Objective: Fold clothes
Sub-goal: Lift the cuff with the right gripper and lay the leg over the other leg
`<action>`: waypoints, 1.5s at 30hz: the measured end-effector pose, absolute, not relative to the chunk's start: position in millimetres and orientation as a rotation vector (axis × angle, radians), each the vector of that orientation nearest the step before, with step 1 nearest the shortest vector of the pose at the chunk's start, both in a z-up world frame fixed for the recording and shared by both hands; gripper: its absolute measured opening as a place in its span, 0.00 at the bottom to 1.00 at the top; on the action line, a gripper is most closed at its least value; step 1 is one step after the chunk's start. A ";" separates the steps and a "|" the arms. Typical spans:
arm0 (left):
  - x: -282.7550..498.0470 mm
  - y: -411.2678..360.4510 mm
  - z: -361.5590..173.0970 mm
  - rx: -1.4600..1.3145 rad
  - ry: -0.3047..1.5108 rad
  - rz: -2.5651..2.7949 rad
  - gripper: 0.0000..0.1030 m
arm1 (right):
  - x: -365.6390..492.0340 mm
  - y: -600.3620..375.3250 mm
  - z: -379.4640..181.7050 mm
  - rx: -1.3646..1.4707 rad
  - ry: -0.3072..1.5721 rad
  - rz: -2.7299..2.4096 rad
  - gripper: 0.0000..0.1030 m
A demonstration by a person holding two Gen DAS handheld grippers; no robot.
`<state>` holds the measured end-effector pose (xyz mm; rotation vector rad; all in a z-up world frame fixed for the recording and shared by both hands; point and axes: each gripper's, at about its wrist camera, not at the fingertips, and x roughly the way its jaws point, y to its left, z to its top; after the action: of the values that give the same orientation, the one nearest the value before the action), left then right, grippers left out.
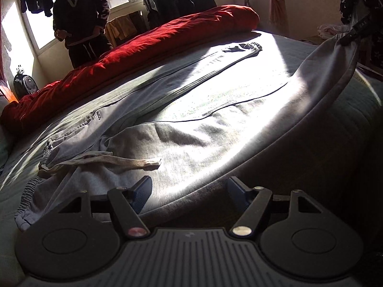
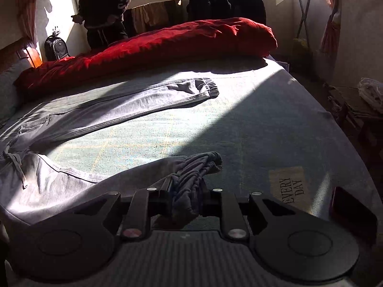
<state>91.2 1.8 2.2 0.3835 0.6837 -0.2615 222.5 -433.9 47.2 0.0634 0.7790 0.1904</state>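
We see a pair of grey jogging pants (image 1: 167, 110) spread out on the bed (image 2: 275, 124). One leg (image 2: 134, 102) lies flat and long near the red blanket (image 2: 153, 45). Our right gripper (image 2: 185, 197) is pinched tight on the cuff (image 2: 191, 174) of the other leg, and that leg hangs up off the bed in the left view. Our left gripper (image 1: 188, 190) has its two fingers wide apart with nothing in them, just above the waist part by the drawstring (image 1: 107, 161). We think the held leg is being carried over to lie on top of the flat one. To do it well, we should keep the pinch firm, move the cuff across slow and low, and line it up with the other cuff (image 2: 208, 87) so the edges match. The free gripper could hold the waist down so the pants do not slide. We see no box, basket or drawer for clothes here, only a dark backpack (image 2: 56, 47) by the wall, and we cannot tell what is in it.
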 end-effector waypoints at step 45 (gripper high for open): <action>112.3 -44.9 -12.5 0.423 0.767 -0.330 0.69 | 263.0 -454.9 -80.6 0.118 0.875 0.155 0.53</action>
<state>112.3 -44.9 -12.5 0.4233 0.7667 -0.3300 263.0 -454.9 -80.6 0.1177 0.8748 0.1548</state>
